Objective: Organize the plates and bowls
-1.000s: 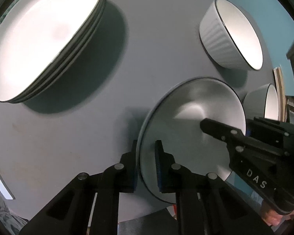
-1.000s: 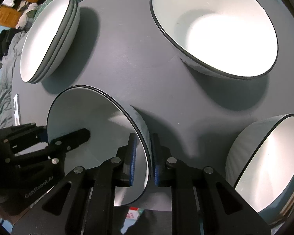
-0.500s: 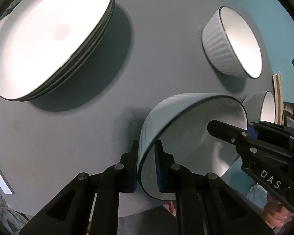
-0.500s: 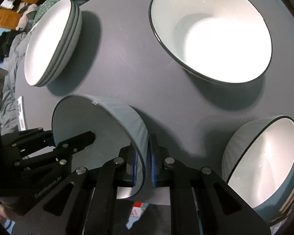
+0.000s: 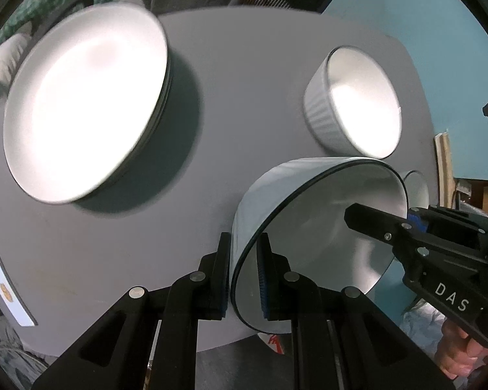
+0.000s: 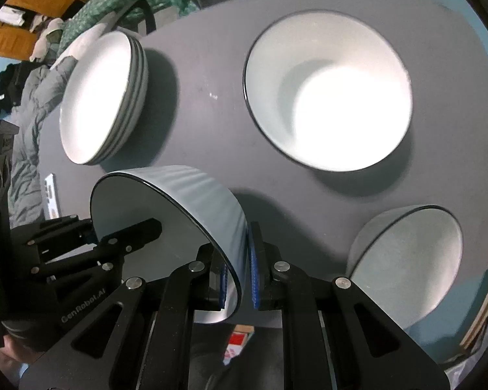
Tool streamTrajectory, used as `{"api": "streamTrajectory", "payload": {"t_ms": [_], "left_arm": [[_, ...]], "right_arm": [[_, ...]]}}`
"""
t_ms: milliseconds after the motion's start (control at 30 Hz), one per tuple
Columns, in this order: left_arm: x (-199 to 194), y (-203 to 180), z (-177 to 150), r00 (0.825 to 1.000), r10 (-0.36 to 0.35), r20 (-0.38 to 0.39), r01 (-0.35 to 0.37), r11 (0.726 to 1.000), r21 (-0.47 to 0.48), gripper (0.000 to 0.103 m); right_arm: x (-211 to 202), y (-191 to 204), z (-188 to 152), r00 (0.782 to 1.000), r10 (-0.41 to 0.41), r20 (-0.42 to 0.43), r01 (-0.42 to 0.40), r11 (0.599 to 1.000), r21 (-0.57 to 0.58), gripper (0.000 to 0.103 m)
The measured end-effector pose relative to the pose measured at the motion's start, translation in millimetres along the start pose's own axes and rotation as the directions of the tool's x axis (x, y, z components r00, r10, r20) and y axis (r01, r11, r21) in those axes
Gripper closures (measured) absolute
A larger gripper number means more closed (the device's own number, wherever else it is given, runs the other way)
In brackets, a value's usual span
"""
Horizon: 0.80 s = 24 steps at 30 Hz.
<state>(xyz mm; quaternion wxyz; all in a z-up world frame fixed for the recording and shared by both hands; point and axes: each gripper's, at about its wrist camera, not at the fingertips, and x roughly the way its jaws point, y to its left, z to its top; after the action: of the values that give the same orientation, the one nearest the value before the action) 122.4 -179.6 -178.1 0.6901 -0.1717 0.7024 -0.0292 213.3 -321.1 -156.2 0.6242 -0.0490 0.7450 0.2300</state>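
both grippers' fingers (image 5: 263, 266) (image 6: 253, 260) clamp opposite rims of the ribbed bowl (image 5: 325, 234), rim between pads.

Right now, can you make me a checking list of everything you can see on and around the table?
Surface: round grey table, bare between the dishes.
Job's things: ribbed bowl held tilted above the table by both tongs; stack of plates; big bowl; another ribbed bowl near the table's edge.
Clutter: white card at the table's edge.
Grippers: left tongs and right tongs each shut on the held bowl's rim, at opposite sides.
Cables: nothing seen.
Surroundings: teal wall, green patterned cloth, grey bedding, wooden furniture.
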Motion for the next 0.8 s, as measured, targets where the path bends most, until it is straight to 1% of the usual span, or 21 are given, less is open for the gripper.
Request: {"api": "streamTrajectory", "payload": {"t_ms": [133, 200, 300, 400, 533, 700, 800], "left_arm": [[-15.5, -7.9, 9.7, 0.999, 0.001, 0.032, -0.002, 1.000, 0.024, 0.089], [-25.4, -14.3, 17.2, 0.999, 0.000, 0.048, -0.002, 0.999, 0.038, 0.089], [-32.2, -23.6, 31.0, 0.998, -0.008, 0.061, 0.004, 0.998, 0.062, 0.089], [-25.7, -36.2, 40.6, 0.997, 0.007, 0.073, -0.015, 0.995, 0.097, 0.089], [-25.6, -50.0, 61.6, 0.997, 0.019, 0.076, -0.029, 0.991, 0.127, 0.089], [-4.3, -63.9, 83.1, 0.998, 0.031, 0.057, -0.038, 0.992, 0.120, 0.089], [8.2, -69.6, 90.6, 0.998, 0.045, 0.044, -0.050, 0.993, 0.106, 0.089]], "right_arm": [[-13.4, -0.7, 0.1, 1.000, 0.007, 0.019, -0.007, 1.000, 0.010, 0.091], [-24.5, -2.8, 6.7, 0.999, 0.017, 0.028, -0.018, 1.000, 0.023, 0.091], [-36.0, -13.8, 11.4, 0.998, 0.029, 0.048, -0.031, 0.999, 0.041, 0.091], [-42.6, -23.3, 17.7, 0.997, 0.018, 0.072, -0.022, 0.999, 0.048, 0.091], [-48.0, -29.3, 30.5, 0.996, 0.001, 0.089, -0.007, 0.998, 0.066, 0.091], [-45.2, -44.3, 43.6, 0.996, -0.012, 0.084, 0.004, 0.996, 0.089, 0.091], [-36.4, -52.0, 52.3, 0.998, -0.011, 0.063, 0.005, 0.995, 0.101, 0.091]]}}
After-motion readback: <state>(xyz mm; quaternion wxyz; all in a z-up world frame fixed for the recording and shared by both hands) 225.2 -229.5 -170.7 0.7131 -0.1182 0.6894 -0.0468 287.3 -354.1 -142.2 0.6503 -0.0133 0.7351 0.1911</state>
